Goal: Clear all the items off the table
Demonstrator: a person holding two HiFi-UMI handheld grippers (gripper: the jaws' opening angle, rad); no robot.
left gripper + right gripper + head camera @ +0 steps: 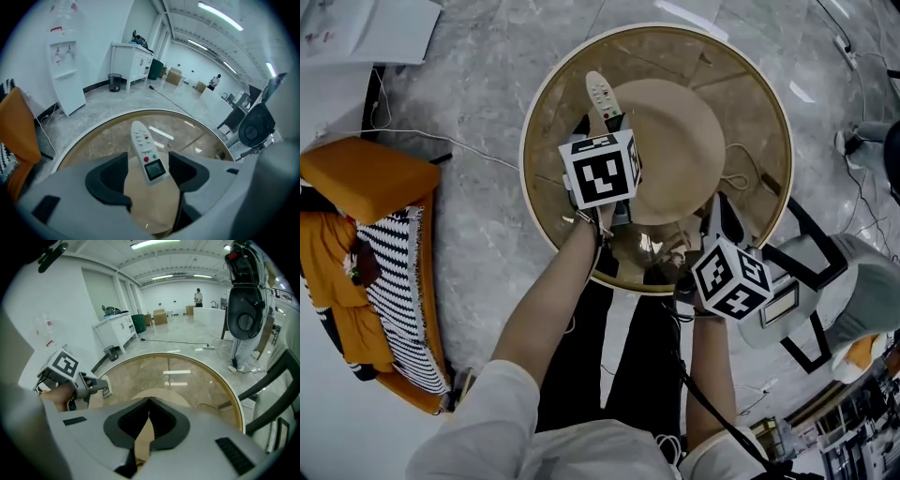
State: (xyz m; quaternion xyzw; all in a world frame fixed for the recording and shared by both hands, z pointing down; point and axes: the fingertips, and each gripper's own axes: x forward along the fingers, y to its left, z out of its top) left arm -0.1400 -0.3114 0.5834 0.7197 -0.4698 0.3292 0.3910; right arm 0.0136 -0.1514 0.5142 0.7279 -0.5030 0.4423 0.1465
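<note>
A white remote control (598,94) (146,152) lies at the far left of a round glass table (539,103) (93,136), partly over a tan hat (675,150) (150,201) in the table's middle. My left gripper (609,120) (147,159) is open, with the remote's screen end between its jaws. The left jaw stands clear of it and the right jaw sits right beside it. My right gripper (712,214) (149,400) is shut with nothing in it, over the table's near right edge by the hat's brim (173,401). The left gripper (96,385) also shows in the right gripper view.
A thin cord (736,178) lies on the glass to the right of the hat. An orange seat with striped cloth (366,187) stands left of the table. A grey chair with a black frame (825,272) stands at the right. A water dispenser (65,70) stands by the far wall.
</note>
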